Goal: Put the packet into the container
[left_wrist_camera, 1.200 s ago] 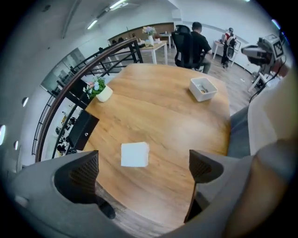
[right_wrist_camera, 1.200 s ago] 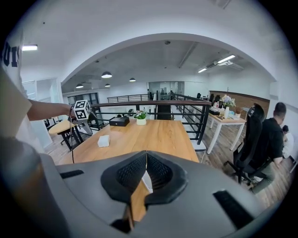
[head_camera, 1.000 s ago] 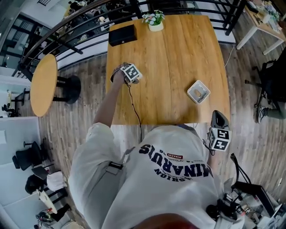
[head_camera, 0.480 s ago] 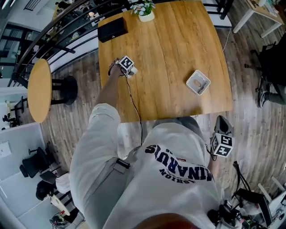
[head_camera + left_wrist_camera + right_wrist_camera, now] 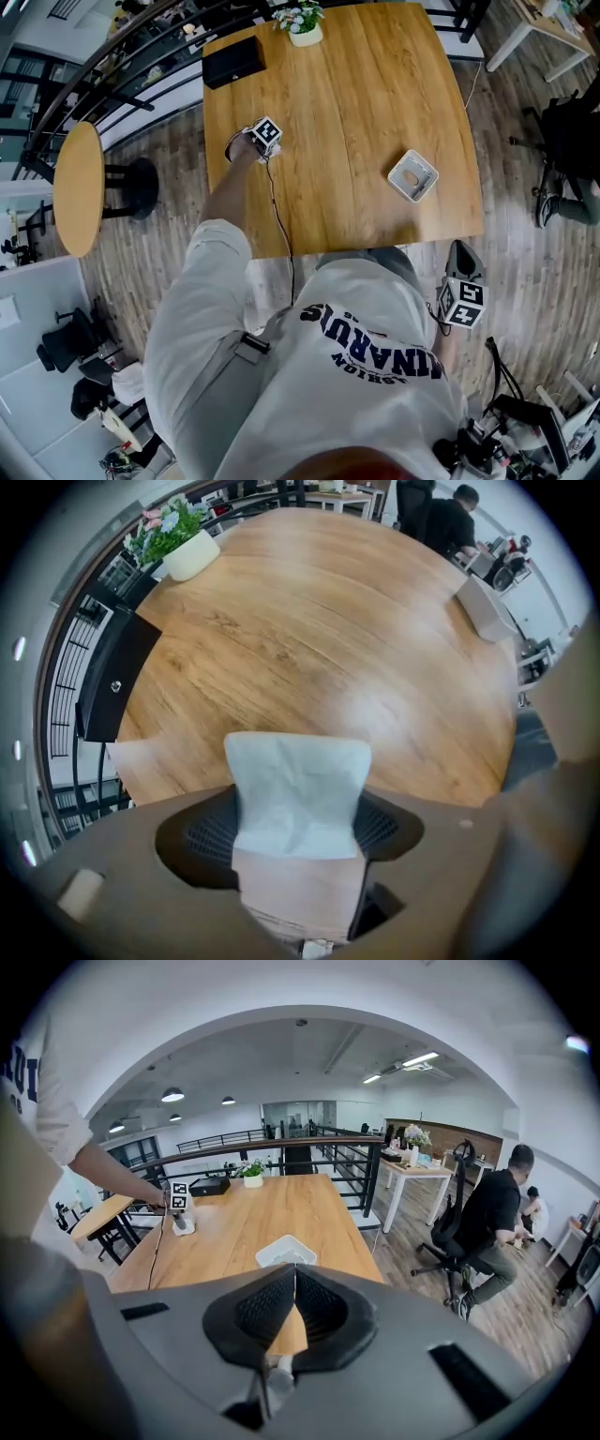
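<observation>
A white paper packet (image 5: 295, 761) stands between the jaws of my left gripper (image 5: 298, 827), reaching from one pad to the other. The jaws are closing and their pads press on its sides. In the head view the left gripper (image 5: 265, 139) is low over the left part of the wooden table (image 5: 356, 103). The white square container (image 5: 413, 175) sits near the table's right front corner, far from the packet; it also shows as the container (image 5: 485, 607) and the container (image 5: 284, 1252). My right gripper (image 5: 292, 1321) is shut and empty, and the right gripper (image 5: 459, 298) hangs off the table by my right hip.
A black box (image 5: 233, 62) and a potted plant (image 5: 303, 28) stand at the table's far edge. A cable (image 5: 277, 216) trails from the left gripper over the front edge. A round side table (image 5: 79, 186) and railing lie left. A seated person (image 5: 502, 1213) is right of the table.
The head camera has shifted a little, so the table sits higher and further left in view. Both grippers stay roughly where they were.
</observation>
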A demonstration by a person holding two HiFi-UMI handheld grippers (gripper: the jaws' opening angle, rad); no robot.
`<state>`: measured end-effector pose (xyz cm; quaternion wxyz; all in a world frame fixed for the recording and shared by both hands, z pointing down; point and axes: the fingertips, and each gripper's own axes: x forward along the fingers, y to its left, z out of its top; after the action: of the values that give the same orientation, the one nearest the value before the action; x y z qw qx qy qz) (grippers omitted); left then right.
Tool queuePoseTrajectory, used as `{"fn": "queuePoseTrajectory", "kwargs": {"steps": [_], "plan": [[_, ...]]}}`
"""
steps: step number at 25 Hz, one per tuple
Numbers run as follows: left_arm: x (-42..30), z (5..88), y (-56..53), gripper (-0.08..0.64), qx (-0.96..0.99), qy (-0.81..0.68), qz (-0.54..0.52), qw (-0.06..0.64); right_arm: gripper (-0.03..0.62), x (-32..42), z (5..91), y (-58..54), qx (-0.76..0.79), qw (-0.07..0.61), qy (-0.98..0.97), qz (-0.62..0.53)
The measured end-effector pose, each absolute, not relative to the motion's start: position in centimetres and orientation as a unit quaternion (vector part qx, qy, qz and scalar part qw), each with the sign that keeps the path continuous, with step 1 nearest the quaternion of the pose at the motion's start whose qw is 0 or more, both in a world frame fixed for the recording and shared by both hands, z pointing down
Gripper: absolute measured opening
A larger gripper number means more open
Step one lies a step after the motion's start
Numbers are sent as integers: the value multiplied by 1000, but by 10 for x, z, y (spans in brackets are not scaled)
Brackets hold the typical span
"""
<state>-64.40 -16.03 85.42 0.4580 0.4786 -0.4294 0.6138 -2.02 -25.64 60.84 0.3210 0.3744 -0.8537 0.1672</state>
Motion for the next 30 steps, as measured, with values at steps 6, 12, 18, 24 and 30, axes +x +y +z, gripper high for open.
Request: {"fn": "queuePoseTrajectory", "kwargs": {"steps": [6, 12, 18, 24, 30], "plan": [[-631, 851, -157, 357, 502, -418, 612, 447, 9, -26, 611, -259, 367, 315, -859, 166], [-622, 833, -149, 357, 532, -390, 636, 401, 9, -30, 610, -262, 361, 305, -867, 158], [-612, 765, -148, 357, 584, -316, 710, 235, 9, -34, 606, -267, 360, 303, -871, 141], [-588, 694, -134, 357, 593, -195, 777, 80, 9, -43, 603, -269, 339, 314, -880, 108], [-588, 642, -146, 357, 589, -181, 787, 21, 9, -54, 597, -274, 322, 320, -887, 79]]}}
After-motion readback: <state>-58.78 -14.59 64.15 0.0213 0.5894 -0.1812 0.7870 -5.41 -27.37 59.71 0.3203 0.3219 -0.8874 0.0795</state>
